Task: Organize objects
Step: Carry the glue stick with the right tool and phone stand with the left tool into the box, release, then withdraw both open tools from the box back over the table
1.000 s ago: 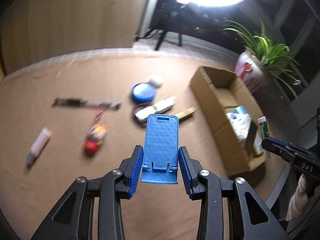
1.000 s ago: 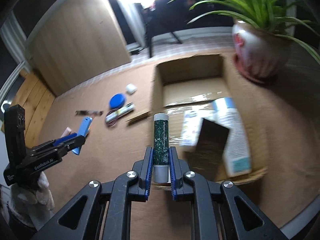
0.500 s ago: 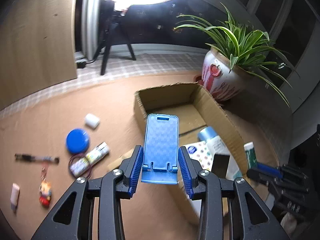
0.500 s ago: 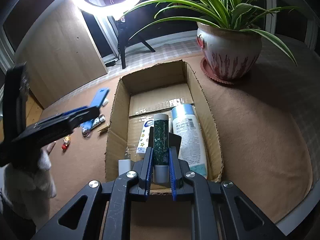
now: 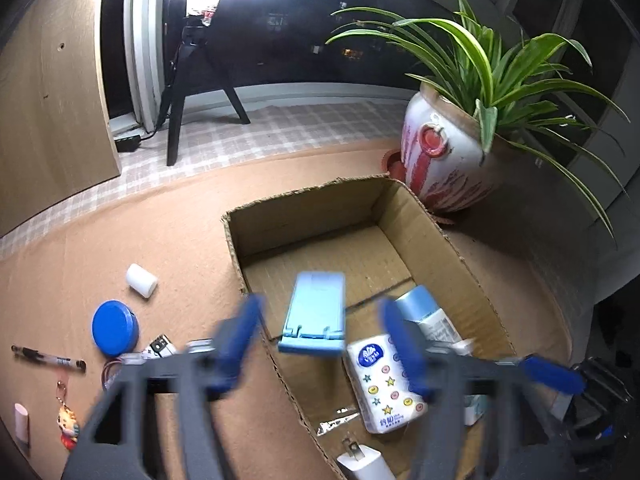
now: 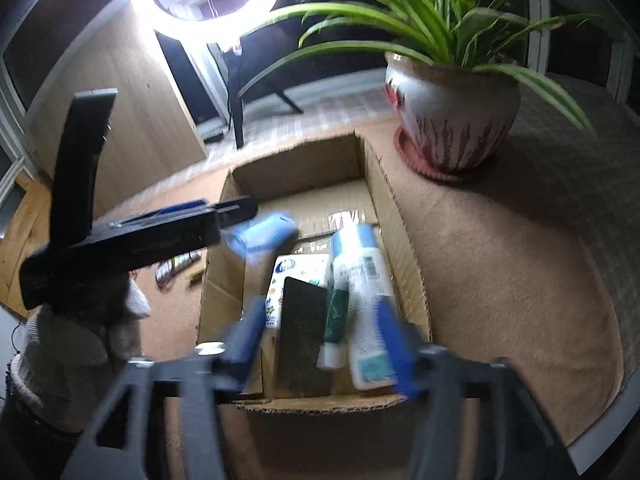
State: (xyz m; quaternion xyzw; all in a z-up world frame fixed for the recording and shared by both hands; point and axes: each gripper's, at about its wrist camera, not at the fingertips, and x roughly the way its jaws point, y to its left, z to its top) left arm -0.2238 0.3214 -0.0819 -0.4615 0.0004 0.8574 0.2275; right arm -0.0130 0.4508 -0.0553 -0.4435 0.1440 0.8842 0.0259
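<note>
Currently both grippers stand wide open over the cardboard box (image 5: 472, 264), holding nothing. Left gripper (image 5: 320, 334): blue phone stand (image 5: 314, 314) loose between its jaws, long axis pointing ahead. Right gripper (image 6: 320, 330): green tube (image 6: 335, 316) lies in the box.

One cardboard box (image 5: 448, 240). Inside the box: one blue phone stand (image 5: 314, 314), one tissue pack (image 5: 384, 384), one white bottle (image 6: 362, 304), one green tube (image 6: 335, 320), one black card (image 6: 302, 336), one white charger plug (image 5: 364, 466). Left of the box: one blue round lid (image 5: 115, 327), one white cap (image 5: 141, 280), one pen (image 5: 48, 359), one keychain figure (image 5: 67, 426). Behind the box: one potted plant (image 5: 452, 152).
</note>
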